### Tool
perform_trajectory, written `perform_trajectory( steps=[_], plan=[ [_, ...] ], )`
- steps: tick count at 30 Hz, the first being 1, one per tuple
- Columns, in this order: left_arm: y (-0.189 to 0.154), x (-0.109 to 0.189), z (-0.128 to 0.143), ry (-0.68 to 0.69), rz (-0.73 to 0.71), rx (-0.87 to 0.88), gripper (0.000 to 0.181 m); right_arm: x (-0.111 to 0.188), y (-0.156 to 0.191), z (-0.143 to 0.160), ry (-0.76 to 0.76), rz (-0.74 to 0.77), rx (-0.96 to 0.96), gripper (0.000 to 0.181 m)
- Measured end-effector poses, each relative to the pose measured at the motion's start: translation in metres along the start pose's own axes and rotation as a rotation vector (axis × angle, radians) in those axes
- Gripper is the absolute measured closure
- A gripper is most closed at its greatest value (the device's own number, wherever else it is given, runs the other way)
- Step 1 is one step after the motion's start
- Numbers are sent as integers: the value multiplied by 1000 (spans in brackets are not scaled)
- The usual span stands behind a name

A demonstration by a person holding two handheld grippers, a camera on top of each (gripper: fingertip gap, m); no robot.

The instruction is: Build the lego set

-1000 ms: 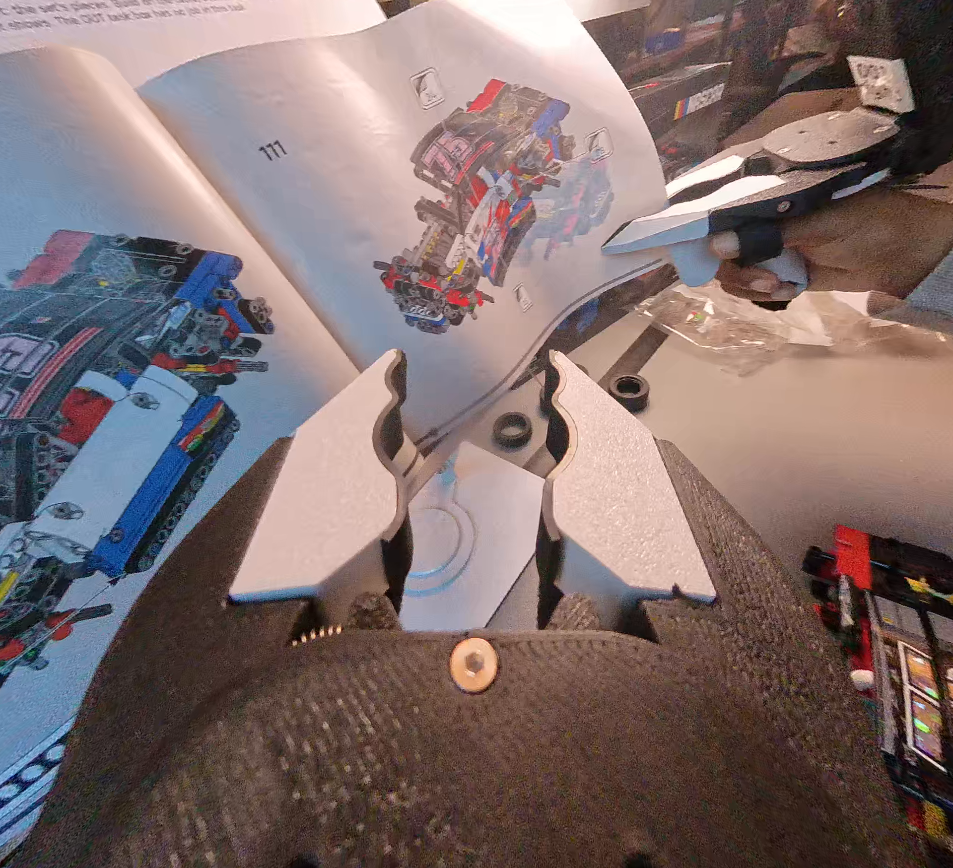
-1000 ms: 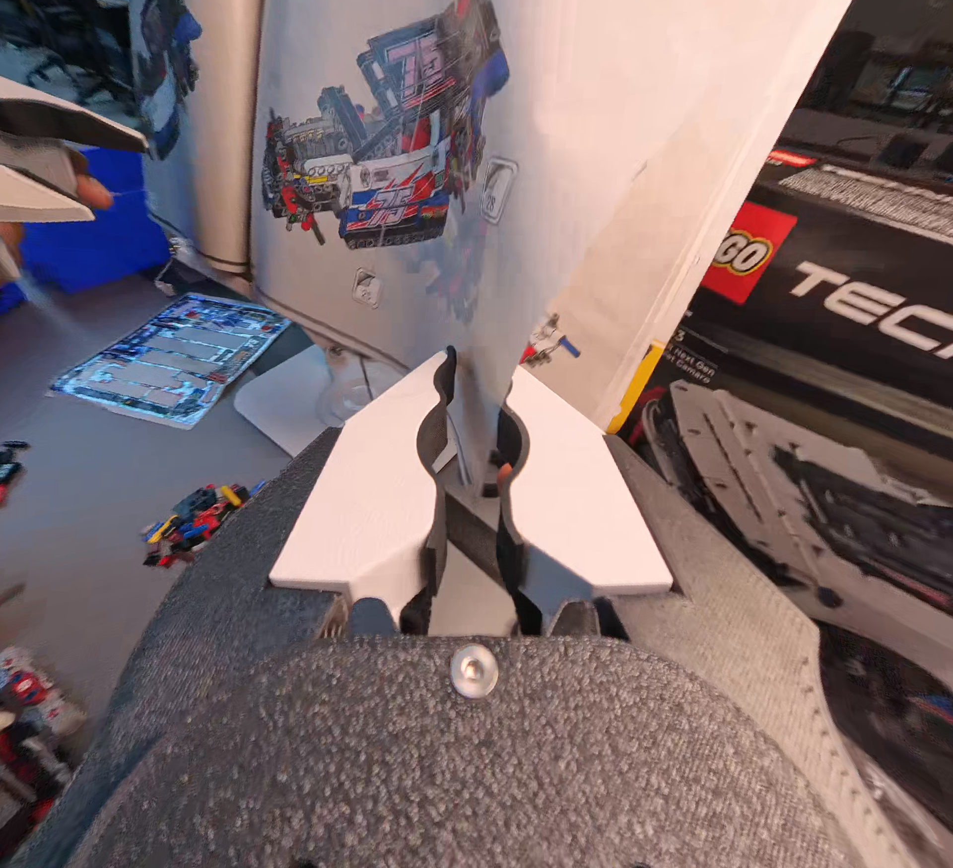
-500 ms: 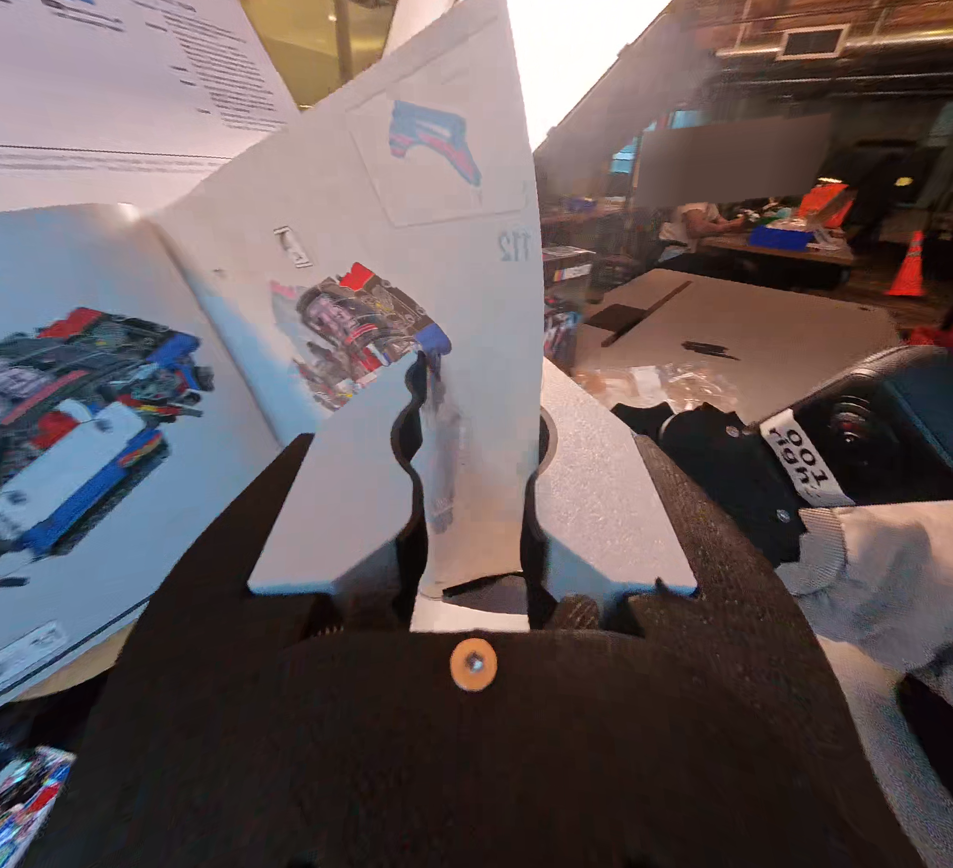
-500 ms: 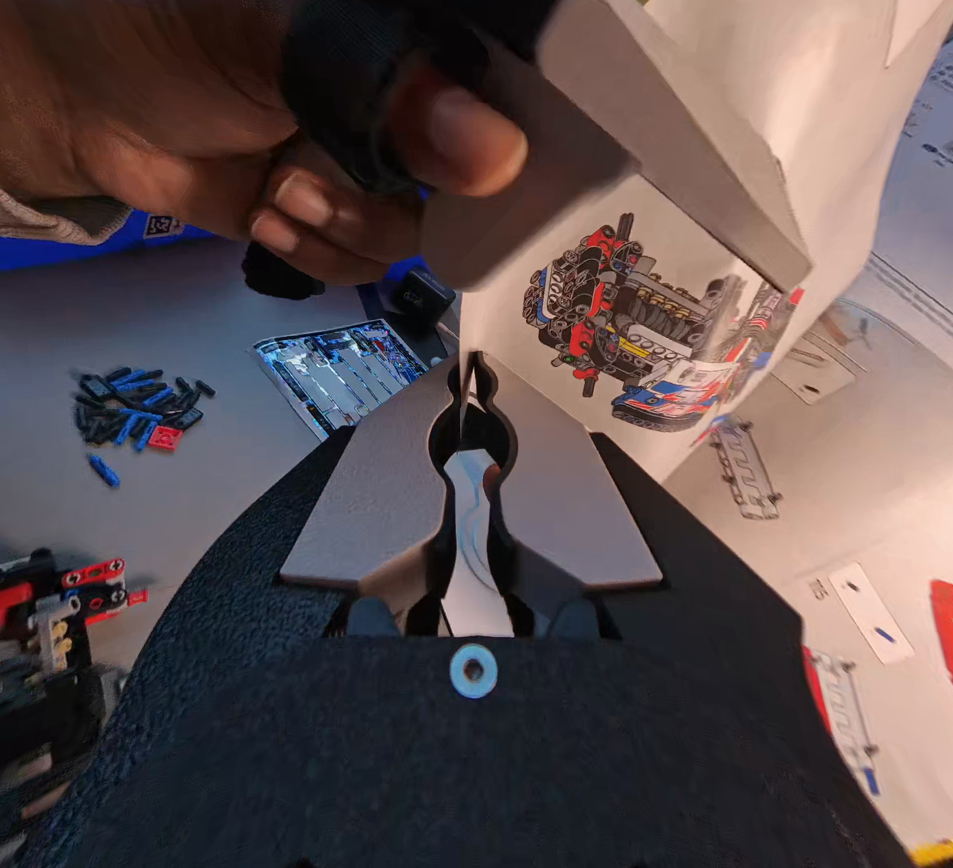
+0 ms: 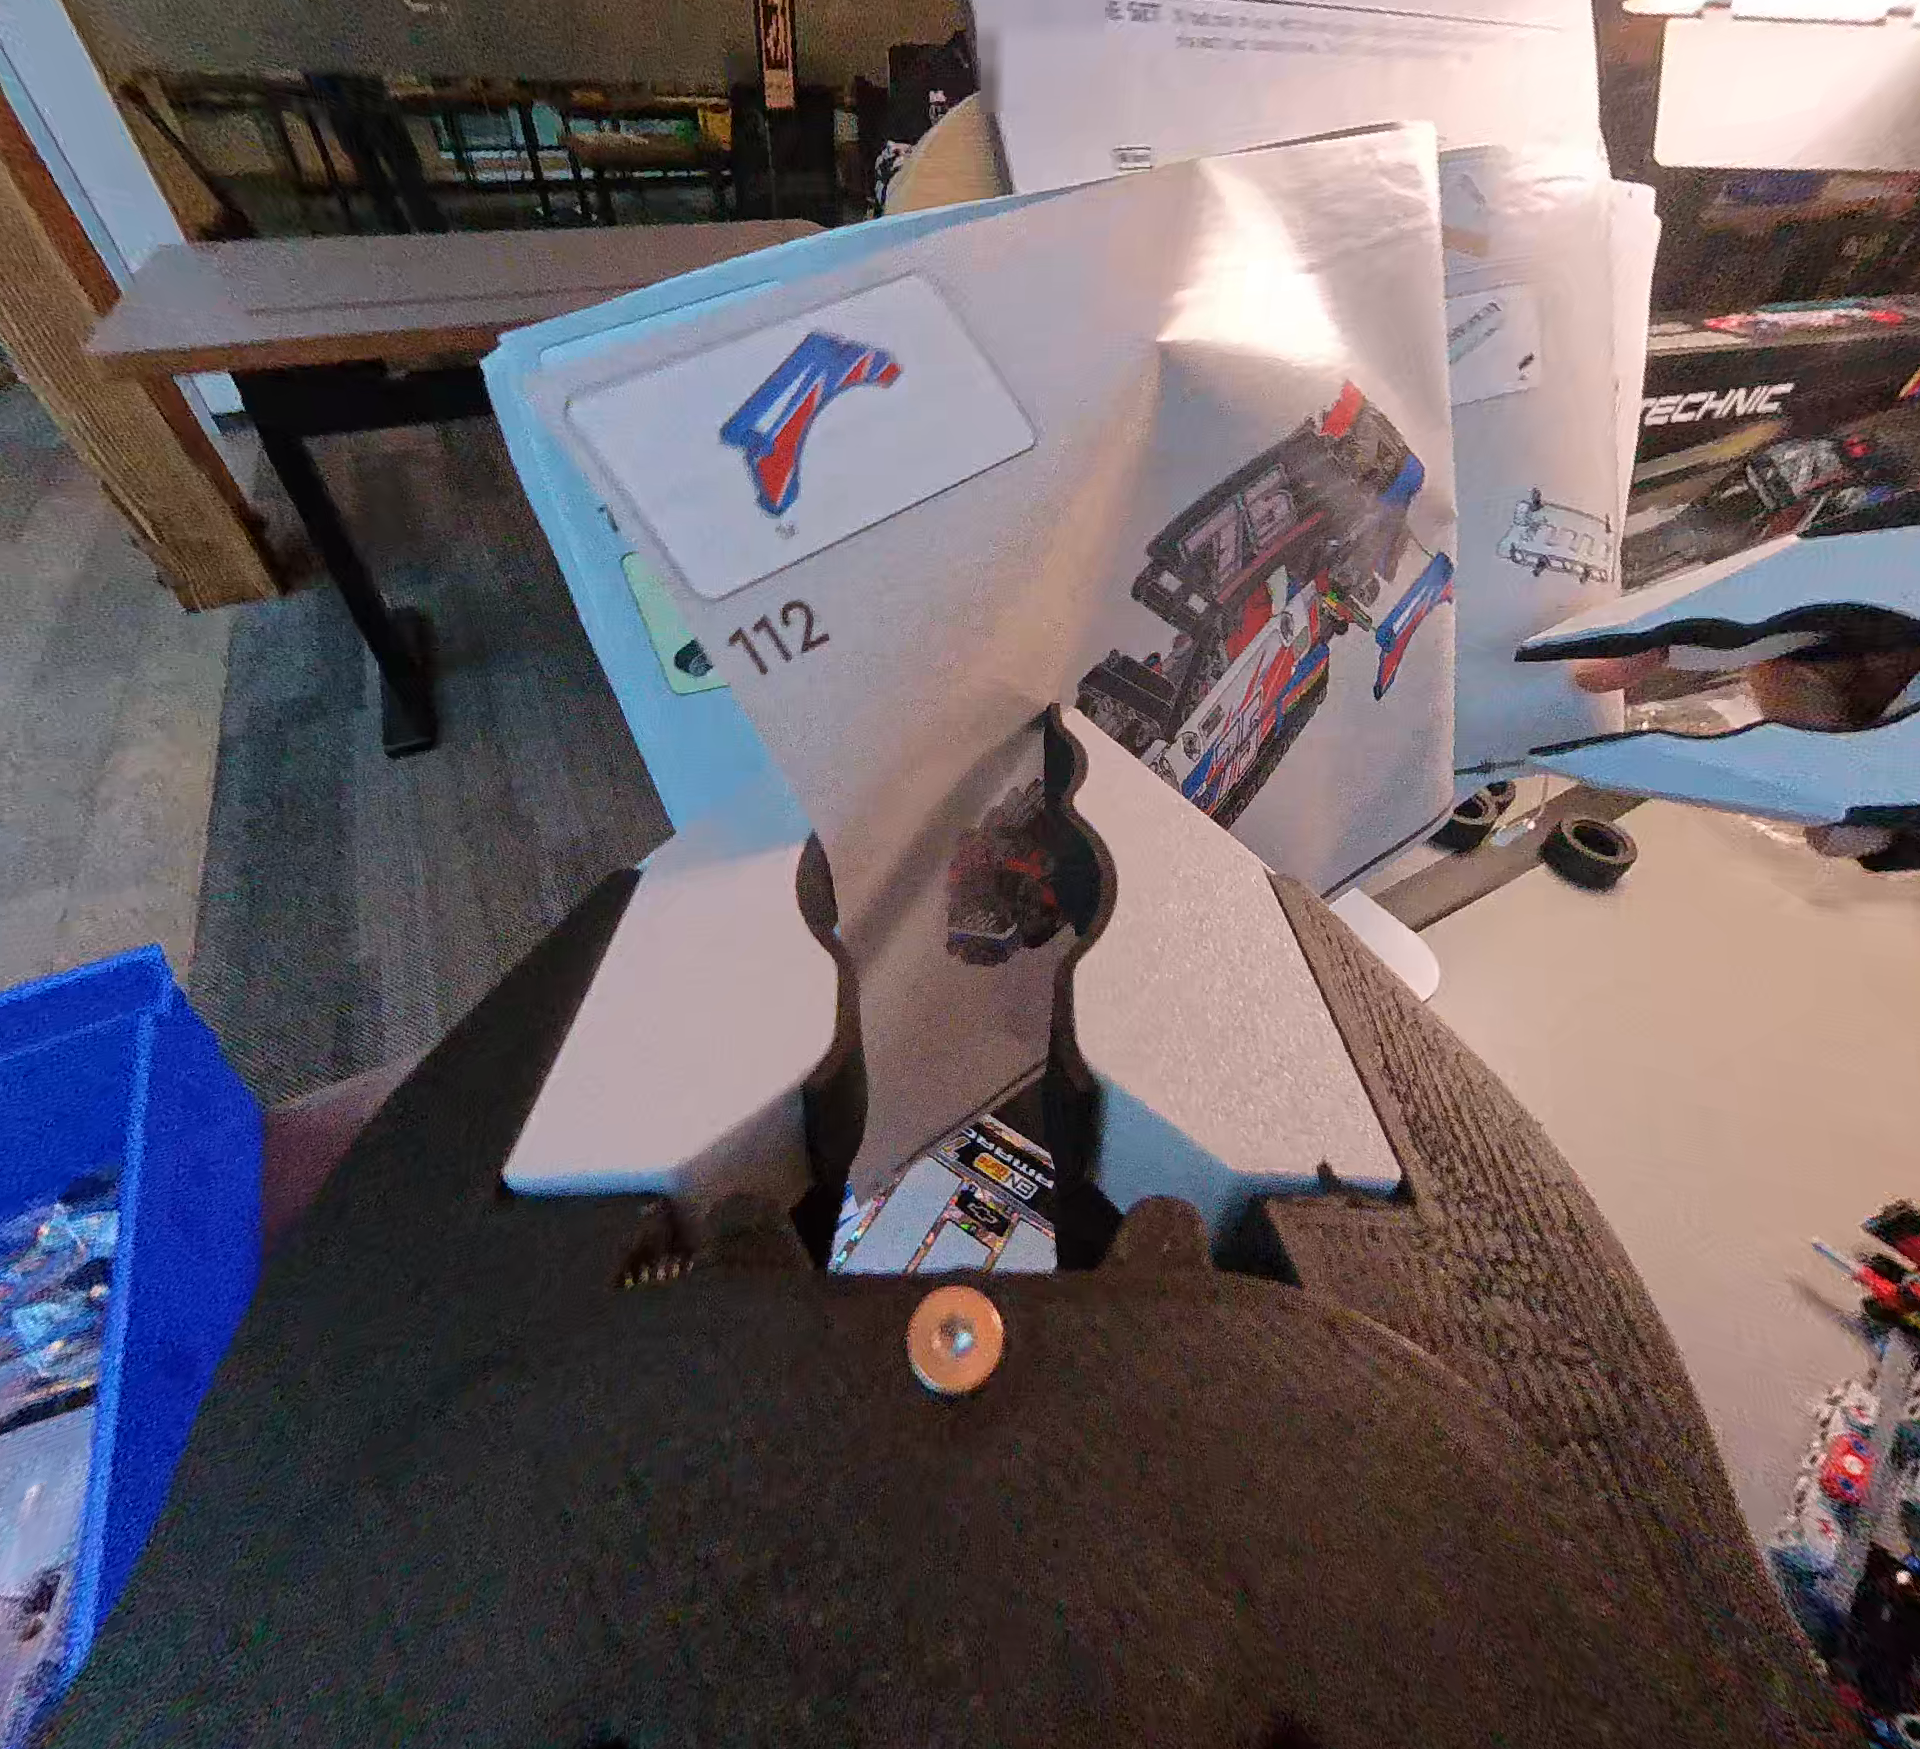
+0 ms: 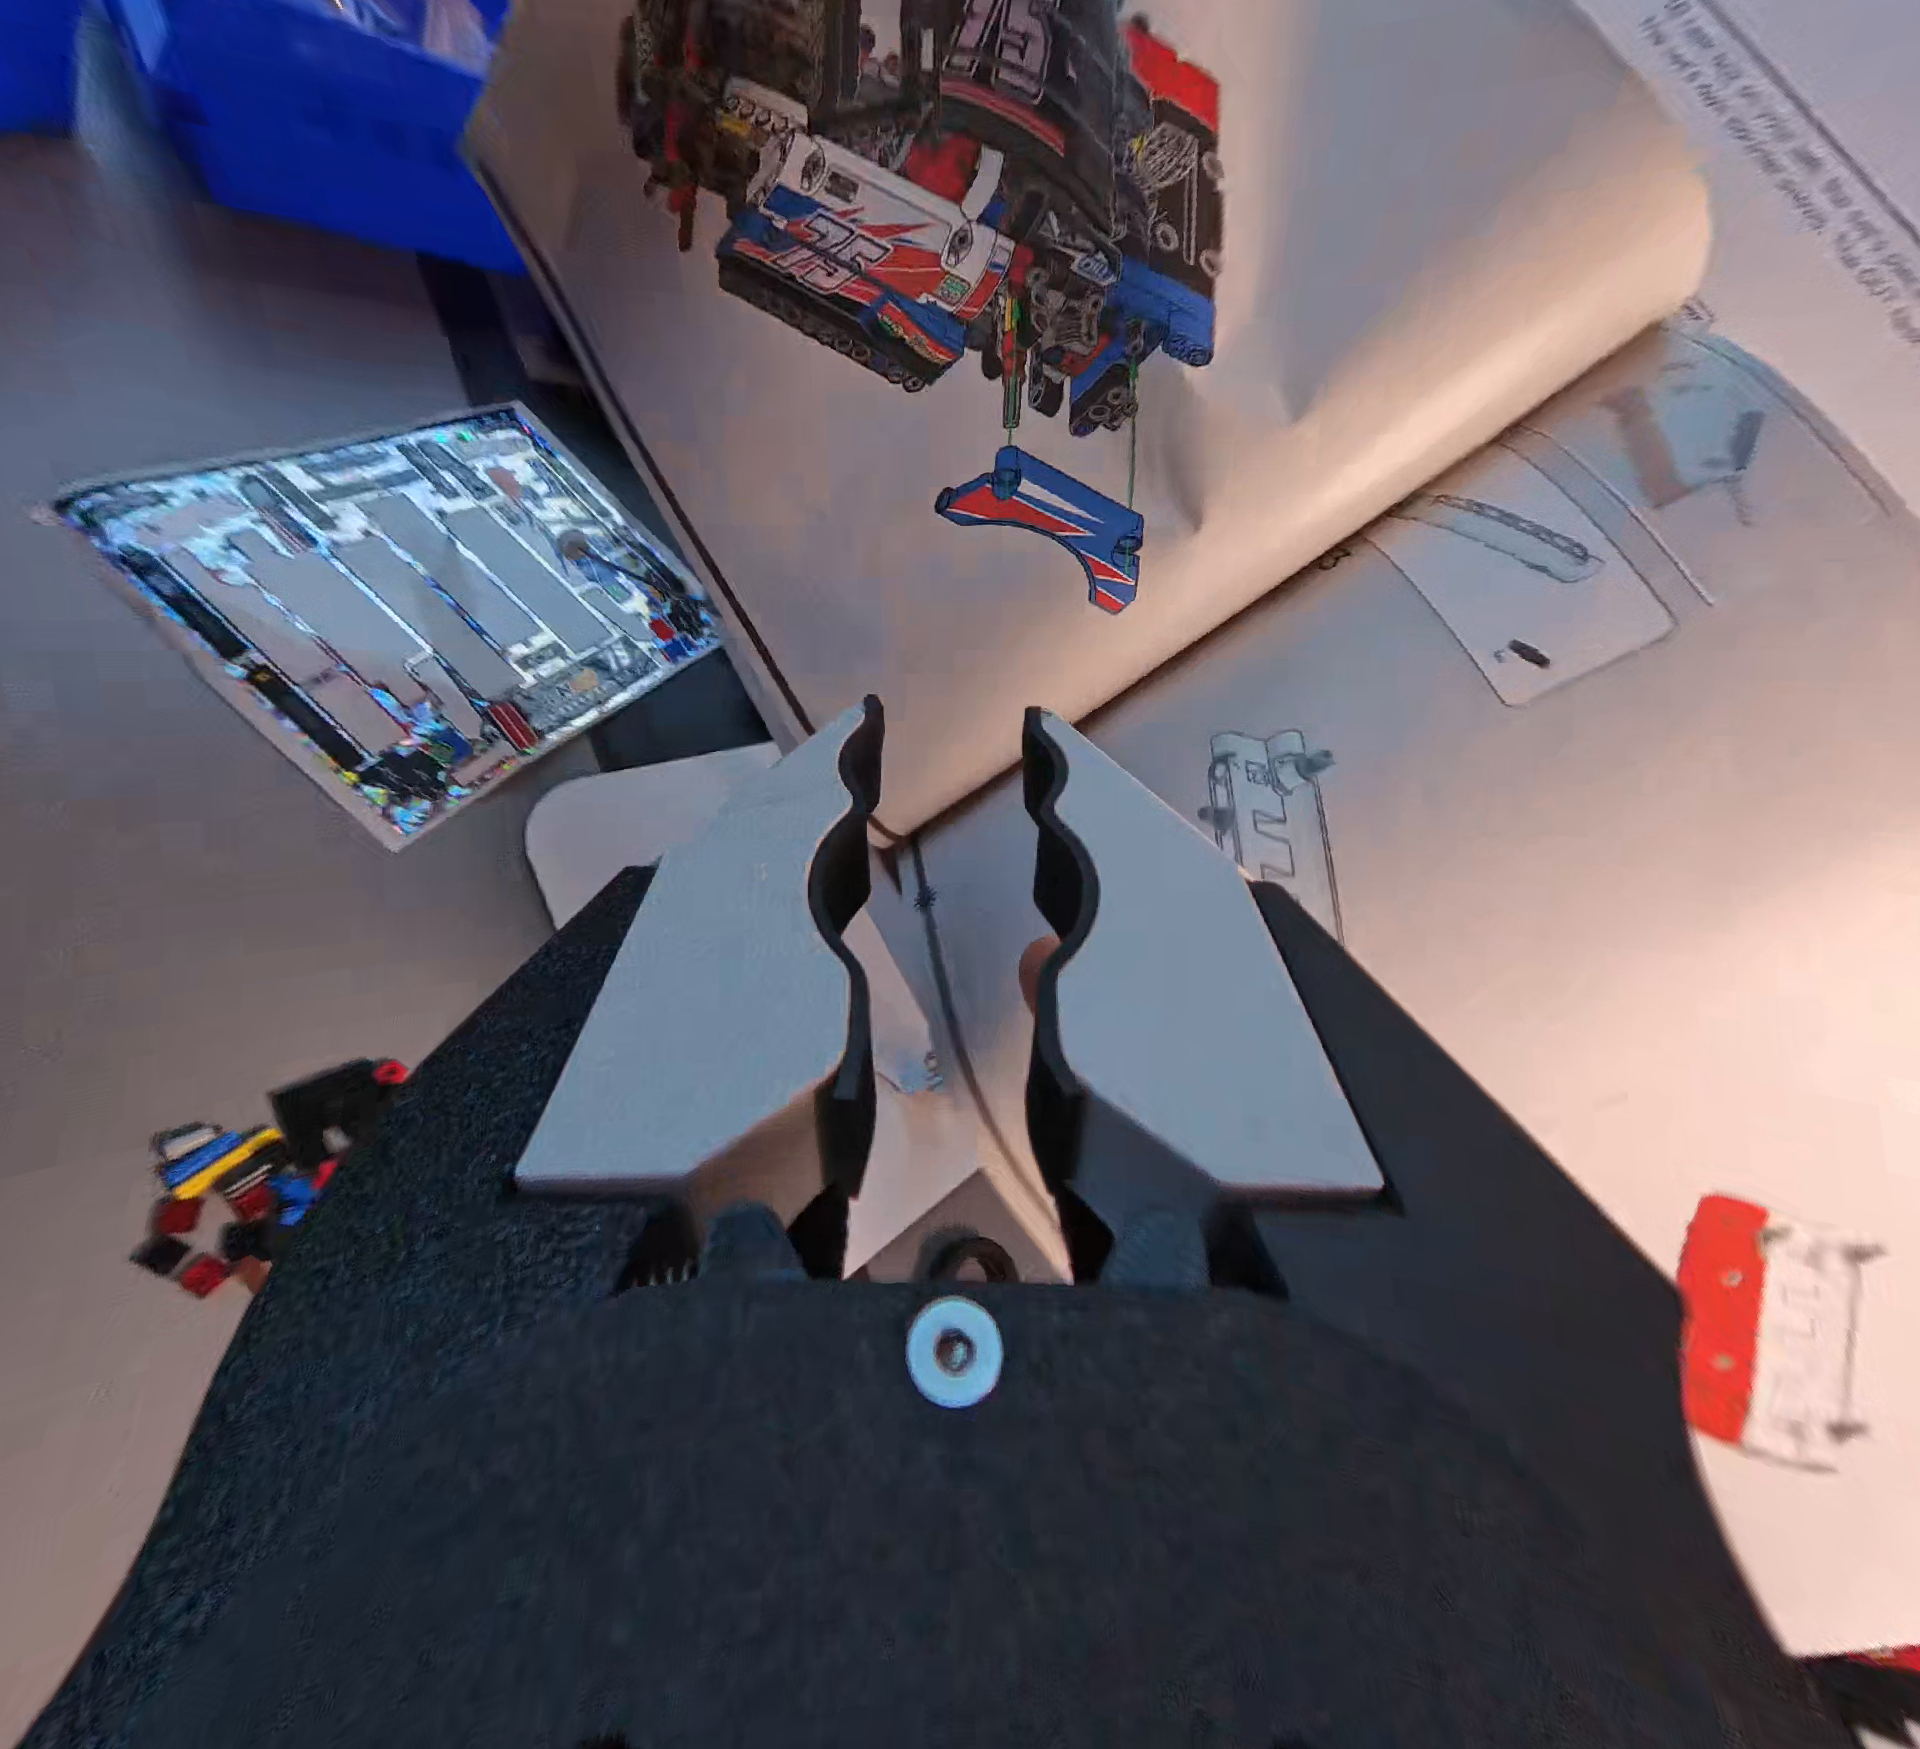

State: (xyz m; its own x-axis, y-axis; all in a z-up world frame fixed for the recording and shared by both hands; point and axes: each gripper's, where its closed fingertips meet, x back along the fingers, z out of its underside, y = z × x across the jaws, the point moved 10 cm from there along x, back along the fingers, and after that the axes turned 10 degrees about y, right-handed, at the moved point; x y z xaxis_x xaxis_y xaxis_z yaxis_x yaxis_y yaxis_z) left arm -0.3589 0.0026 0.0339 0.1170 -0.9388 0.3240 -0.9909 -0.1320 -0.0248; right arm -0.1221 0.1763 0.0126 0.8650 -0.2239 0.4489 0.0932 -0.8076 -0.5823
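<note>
Left wrist view: the left gripper (image 5: 940,826) pinches a glossy page (image 5: 997,494) of the instruction booklet, lifted at twelve o'clock. A blue bin (image 5: 125,1180) of bagged parts sits at eight o'clock.

Right wrist view: the right gripper (image 6: 951,733) is released, holding nothing, over the booklet's fold (image 6: 1195,671). A shiny sticker sheet (image 6: 384,598) lies at ten o'clock, small loose bricks (image 6: 239,1169) at eight.

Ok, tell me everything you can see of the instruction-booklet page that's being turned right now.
The page is thin, glossy white paper, lifted upright from the open booklet and buckled, with a bright sheen across its upper part. It shows a step number, an inset box with a blue-and-red curved piece, and a drawing of a race car. Its lower corner sits between the left tongs, which look closed on it. The right tongs are open near the booklet's spine, not holding it. More pages stand behind it.
</note>
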Motion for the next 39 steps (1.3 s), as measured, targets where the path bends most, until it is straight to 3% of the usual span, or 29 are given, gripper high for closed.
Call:
perform_trajectory(
  steps=[1, 4, 6, 8, 10, 12, 14, 16, 18, 20, 21, 24, 27, 29, 31, 33, 36, 39],
  plan=[
    [11, -1, 1, 6, 14, 104, 139, -11, 1, -5, 35, 35, 44, 154],
    [34, 22, 10, -163, -24, 421, 127, -32, 8, -20, 93, 147, 188, 158],
    [24, 35, 28, -203, -63, 454, 130, -38, 14, -27, 121, 174, 204, 158],
    [-3, 32, 57, -159, 20, 483, 128, -43, 15, -29, 138, 181, 188, 158],
    [-33, 16, 95, -117, 142, 613, 126, -45, 14, -30, 130, 187, 161, 163],
    [-57, -9, 134, -102, 290, 850, 118, -46, 12, -30, 117, 185, 133, 167],
    [-71, -38, 165, -147, 417, 1135, 108, -46, 11, -30, 118, 187, 122, 169],
    [-74, -59, 176, -254, 465, 1313, 107, -45, 11, -30, 120, 172, 111, 167],
    [-72, -71, 172, -379, 460, 1375, 120, -44, 10, -30, 116, 156, 96, 167],
    [-66, -76, 166, -480, 438, 1398, 153, -45, 8, -29, 110, 149, 86, 168],
    [-62, -75, 162, -520, 431, 1369, 174, -45, 7, -29, 106, 147, 83, 168],
    [-58, -58, 134, -509, 333, 1133, 177, -46, 6, -28, 96, 130, 56, 168],
    [-71, -40, 85, -351, 118, 686, 177, -47, 5, -27, 87, 113, 34, 167],
    [-72, -44, 63, -222, 50, 501, 177, -49, 5, -28, 84, 101, 23, 167],
    [-66, -49, 51, -123, 54, 430, 176, -50, 7, -29, 81, 92, 25, 165],
    [-72, -53, 39, -100, 69, 285, 177, -51, 9, -30, 84, 89, 38, 165],
    [-97, -63, 21, -29, 2, -74, 178, -51, 9, -30, 76, 68, 38, 163],
    [-114, -76, 14, 45, -21, -319, 178, -38, 9, -28, 56, 30, 37, 162]
  ],
)
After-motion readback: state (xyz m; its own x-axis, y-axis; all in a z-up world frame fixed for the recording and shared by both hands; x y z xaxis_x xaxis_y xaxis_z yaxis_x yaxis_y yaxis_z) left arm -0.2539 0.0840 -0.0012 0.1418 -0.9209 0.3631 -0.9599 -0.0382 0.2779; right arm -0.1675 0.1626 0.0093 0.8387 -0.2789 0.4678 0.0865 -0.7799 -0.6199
